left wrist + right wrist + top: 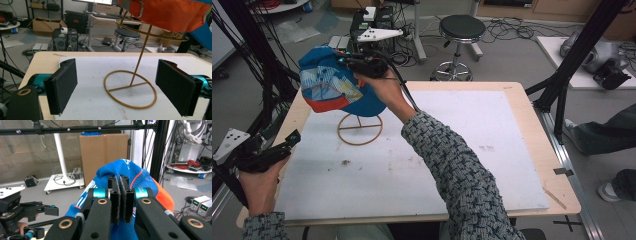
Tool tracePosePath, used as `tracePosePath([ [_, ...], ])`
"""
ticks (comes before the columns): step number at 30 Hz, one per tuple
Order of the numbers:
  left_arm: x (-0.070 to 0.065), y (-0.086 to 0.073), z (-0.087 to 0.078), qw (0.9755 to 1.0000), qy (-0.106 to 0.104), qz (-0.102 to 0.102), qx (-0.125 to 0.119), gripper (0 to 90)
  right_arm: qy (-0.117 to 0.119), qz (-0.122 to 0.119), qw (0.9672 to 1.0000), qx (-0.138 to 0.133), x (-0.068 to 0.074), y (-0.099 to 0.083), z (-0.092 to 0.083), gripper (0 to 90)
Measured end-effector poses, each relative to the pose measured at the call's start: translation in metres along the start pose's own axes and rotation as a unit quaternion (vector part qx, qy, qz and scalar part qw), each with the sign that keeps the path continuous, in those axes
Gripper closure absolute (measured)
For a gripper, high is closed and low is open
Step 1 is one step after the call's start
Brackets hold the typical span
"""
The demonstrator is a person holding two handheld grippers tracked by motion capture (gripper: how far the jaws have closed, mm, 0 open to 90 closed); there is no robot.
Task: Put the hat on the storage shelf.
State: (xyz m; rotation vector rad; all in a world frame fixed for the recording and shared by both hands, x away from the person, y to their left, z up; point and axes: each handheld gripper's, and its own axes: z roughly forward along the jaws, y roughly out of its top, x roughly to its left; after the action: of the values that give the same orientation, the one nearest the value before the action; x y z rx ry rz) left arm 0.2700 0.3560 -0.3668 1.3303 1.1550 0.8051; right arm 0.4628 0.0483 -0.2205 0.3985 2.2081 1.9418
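Observation:
A blue cap (332,85) with an orange brim and a patterned front panel hangs over the gold wire stand (360,129), above its base ring. My right gripper (349,61) is shut on the cap's blue crown; in the right gripper view its pads (120,195) press together with the cap (125,170) bunched just beyond them. My left gripper (287,142) stays low at the table's left edge. In the left gripper view it (120,87) stands open, framing the stand (130,87), whose upper ring lies under the orange brim (170,12). Whether the cap rests on that ring I cannot tell.
A white mat (472,150) covers most of the wooden table. Behind the table are a black stool (460,27) and floor electronics with cables. Black frame posts (562,90) stand at the right edge, and a person's legs (607,135) are beside them.

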Motion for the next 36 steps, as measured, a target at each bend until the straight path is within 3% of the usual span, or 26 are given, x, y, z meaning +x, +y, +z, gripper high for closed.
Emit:
tracePosePath([
  [10,-0.001,0.000,0.000,1.0000,-0.003,0.000,0.001,17.9,-0.014,-0.020,0.9994,0.024,0.000,0.000,0.014,88.5],
  [24,-0.001,0.000,0.001,1.0000,-0.004,0.000,0.002,17.9,-0.045,-0.043,0.9952,0.076,-0.006,-0.005,0.022,88.2],
  [36,-0.002,0.001,0.001,1.0000,-0.005,0.000,0.001,17.9,-0.069,-0.017,0.9927,0.098,-0.016,-0.011,0.023,86.7],
])
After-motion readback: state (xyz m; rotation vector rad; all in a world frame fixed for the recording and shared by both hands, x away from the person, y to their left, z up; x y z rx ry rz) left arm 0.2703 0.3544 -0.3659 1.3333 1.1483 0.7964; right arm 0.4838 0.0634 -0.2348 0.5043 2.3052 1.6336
